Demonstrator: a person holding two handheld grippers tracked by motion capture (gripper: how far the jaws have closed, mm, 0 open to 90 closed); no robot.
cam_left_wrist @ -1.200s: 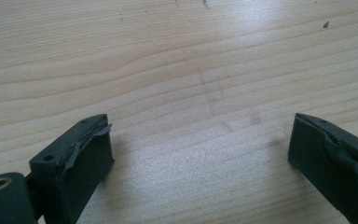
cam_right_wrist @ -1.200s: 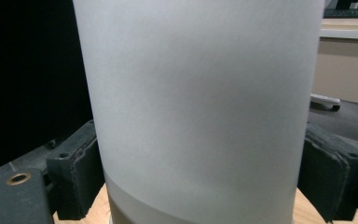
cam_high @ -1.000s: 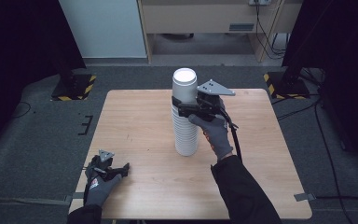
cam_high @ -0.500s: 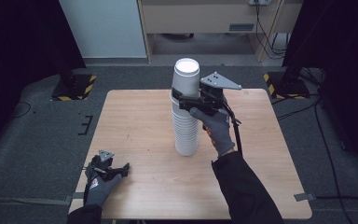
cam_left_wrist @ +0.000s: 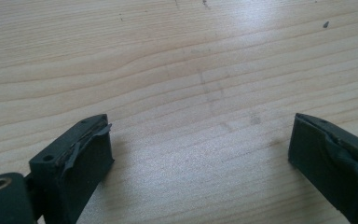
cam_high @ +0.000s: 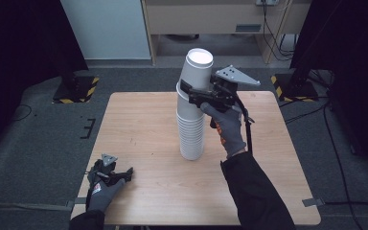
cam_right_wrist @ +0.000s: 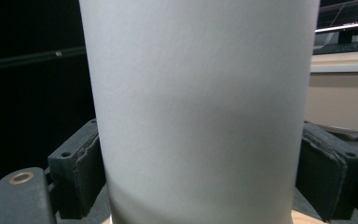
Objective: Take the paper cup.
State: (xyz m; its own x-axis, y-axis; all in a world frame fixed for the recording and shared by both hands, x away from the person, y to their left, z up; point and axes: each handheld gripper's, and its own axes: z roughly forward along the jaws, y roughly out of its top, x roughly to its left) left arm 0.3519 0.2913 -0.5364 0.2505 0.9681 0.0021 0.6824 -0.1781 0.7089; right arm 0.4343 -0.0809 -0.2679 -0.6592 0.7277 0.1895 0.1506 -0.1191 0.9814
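A tall stack of white paper cups (cam_high: 191,136) stands upright near the middle of the wooden table (cam_high: 139,120). The top cup (cam_high: 195,72) is raised partway out of the stack, and my right gripper (cam_high: 191,94) is shut on it from the right side. In the right gripper view the white cup (cam_right_wrist: 200,93) sits between both pads (cam_right_wrist: 86,163), which touch its wall. My left gripper (cam_high: 124,172) rests at the table's front left corner, held by a gloved hand. Its jaws stand open over bare wood (cam_left_wrist: 200,154).
Stand bases with yellow-black stripes sit on the floor at the back left (cam_high: 74,91) and back right (cam_high: 287,84). A pale cabinet (cam_high: 211,19) stands behind the table. A black cable (cam_high: 247,134) hangs from the right gripper along the forearm.
The right gripper has risen with the top cup, drawing it higher out of the stack. The left gripper has stayed in place.
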